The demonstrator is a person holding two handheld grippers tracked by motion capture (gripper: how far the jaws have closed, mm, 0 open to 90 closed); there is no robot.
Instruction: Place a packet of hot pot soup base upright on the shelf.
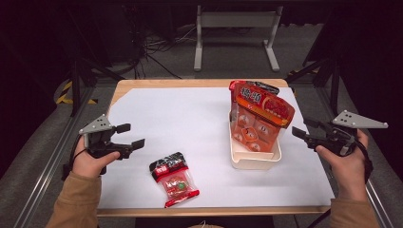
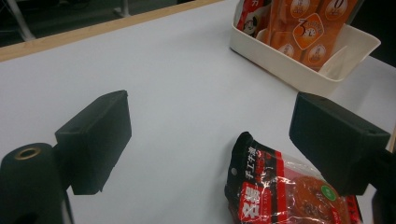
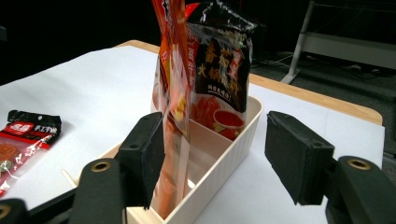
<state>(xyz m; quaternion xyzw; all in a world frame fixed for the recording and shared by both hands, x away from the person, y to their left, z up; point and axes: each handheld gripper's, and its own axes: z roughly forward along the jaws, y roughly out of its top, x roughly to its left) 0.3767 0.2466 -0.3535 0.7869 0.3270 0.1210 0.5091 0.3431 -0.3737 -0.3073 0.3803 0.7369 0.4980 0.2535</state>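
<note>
Two packets already stand upright in the cream bin (image 1: 254,161), just left of the right tool (image 1: 304,134), whose jaws gape wide and hold nothing. One red-and-black packet (image 1: 174,178) is left lying flat just ahead of the left tool (image 1: 130,137), also spread wide and empty; by my reading it goes in next. White counter (image 1: 180,123) with wood edging; dark room, grey floor (image 1: 228,52), cables and a metal stand behind.

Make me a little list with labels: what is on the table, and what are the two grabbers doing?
Table cover: white sheet
White bin: holds the orange packet and a black-and-red packet, standing up
Small red packet: lying flat near the front edge
Left gripper: open, by the small red packet, holding nothing
Right gripper: open, beside the bin, holding nothing
</note>
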